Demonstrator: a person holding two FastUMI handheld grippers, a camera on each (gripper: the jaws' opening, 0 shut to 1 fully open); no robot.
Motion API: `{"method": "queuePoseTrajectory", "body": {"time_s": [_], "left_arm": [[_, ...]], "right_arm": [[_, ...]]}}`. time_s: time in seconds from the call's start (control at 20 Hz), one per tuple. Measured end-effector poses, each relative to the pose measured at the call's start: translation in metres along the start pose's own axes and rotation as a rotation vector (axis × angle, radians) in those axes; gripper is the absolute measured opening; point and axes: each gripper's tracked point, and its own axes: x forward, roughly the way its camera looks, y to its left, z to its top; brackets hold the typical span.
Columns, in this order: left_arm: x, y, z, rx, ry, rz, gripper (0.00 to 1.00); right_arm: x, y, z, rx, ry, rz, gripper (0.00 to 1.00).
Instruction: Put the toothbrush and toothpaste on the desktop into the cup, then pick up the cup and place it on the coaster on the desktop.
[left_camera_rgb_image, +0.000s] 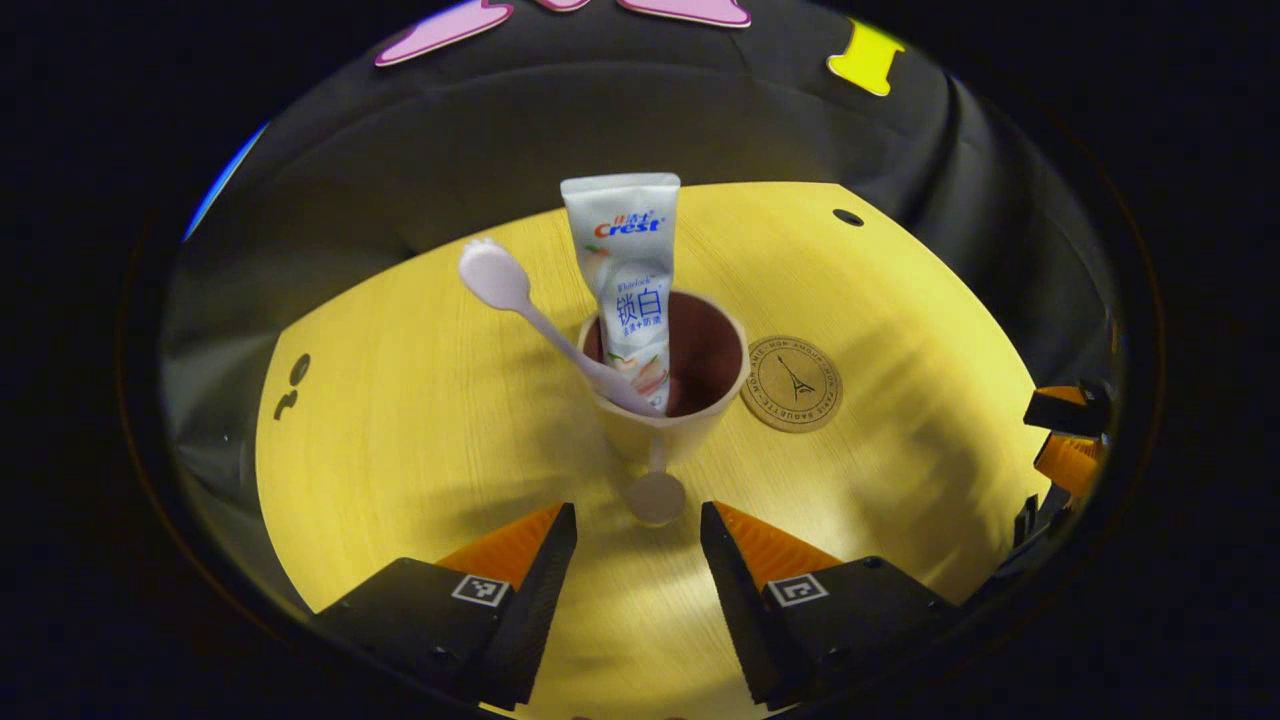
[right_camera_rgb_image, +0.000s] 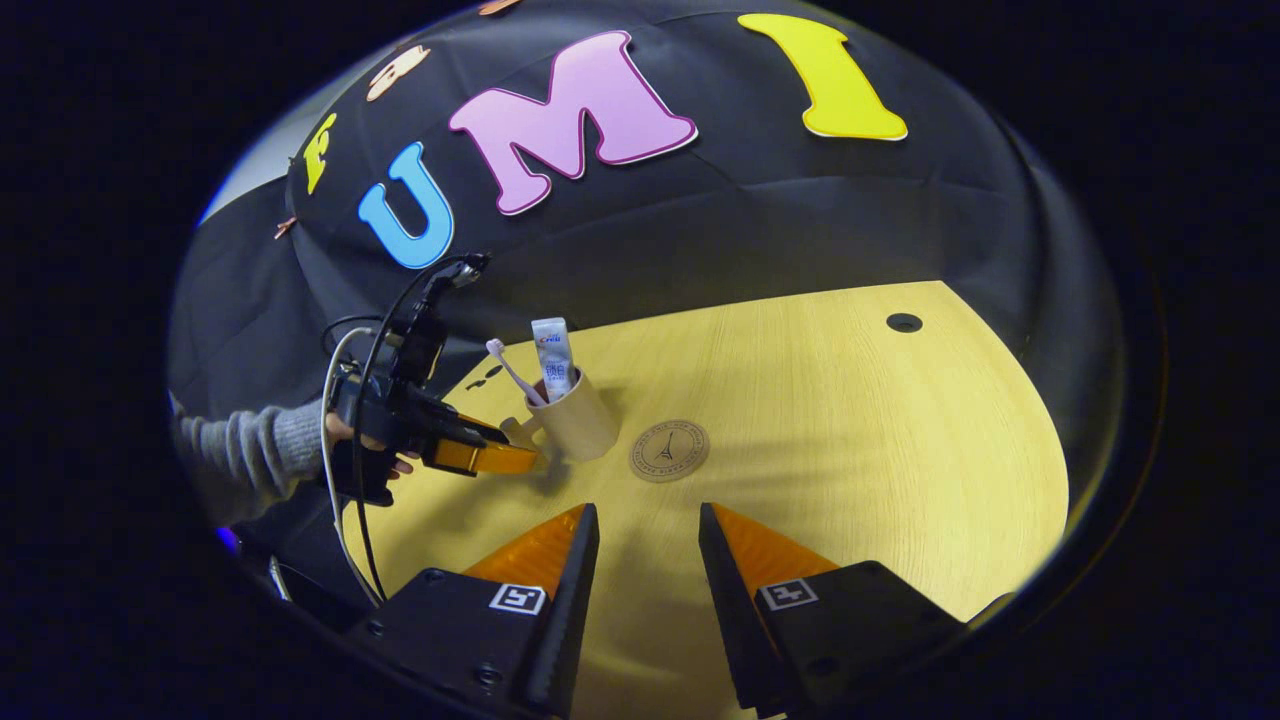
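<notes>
A cream cup (left_camera_rgb_image: 665, 425) with a dark inside stands upright on the wooden desktop (left_camera_rgb_image: 420, 420). In it stand a white toothpaste tube (left_camera_rgb_image: 628, 285) and a pale pink toothbrush (left_camera_rgb_image: 530, 315) that leans left. The cup's handle (left_camera_rgb_image: 656, 492) points at my left gripper (left_camera_rgb_image: 638, 520), which is open just short of it. A round cork coaster (left_camera_rgb_image: 791, 383) lies to the right of the cup, apart from it. In the right gripper view the cup (right_camera_rgb_image: 575, 420) sits left of the coaster (right_camera_rgb_image: 669, 450), the left gripper (right_camera_rgb_image: 520, 452) is at its handle, and my right gripper (right_camera_rgb_image: 648, 520) is open, empty, nearer than the coaster.
A hand in a grey sleeve (right_camera_rgb_image: 250, 450) holds the left gripper, with cables looping above it. The desktop has small holes at the back right (left_camera_rgb_image: 848, 217) and at the left (left_camera_rgb_image: 298, 369). The black cloth wall (right_camera_rgb_image: 700, 230) stands close behind the table.
</notes>
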Motion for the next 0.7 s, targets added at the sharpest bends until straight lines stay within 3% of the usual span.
{"method": "queuePoseTrajectory", "body": {"time_s": [0.5, 0.6, 0.7], "left_arm": [[0.030, 0.001, 0.022, 0.091, 0.090, -0.009, 0.75], [0.036, -0.003, 0.020, 0.072, 0.107, -0.030, 0.67], [0.041, -0.005, 0.018, 0.069, 0.121, -0.039, 0.51]], "right_arm": [[0.010, -0.015, -0.002, 0.032, 0.009, -0.024, 0.62], [0.012, -0.020, -0.003, 0.041, 0.012, -0.030, 0.62], [0.014, -0.025, -0.004, 0.048, 0.015, -0.039, 0.62]]}}
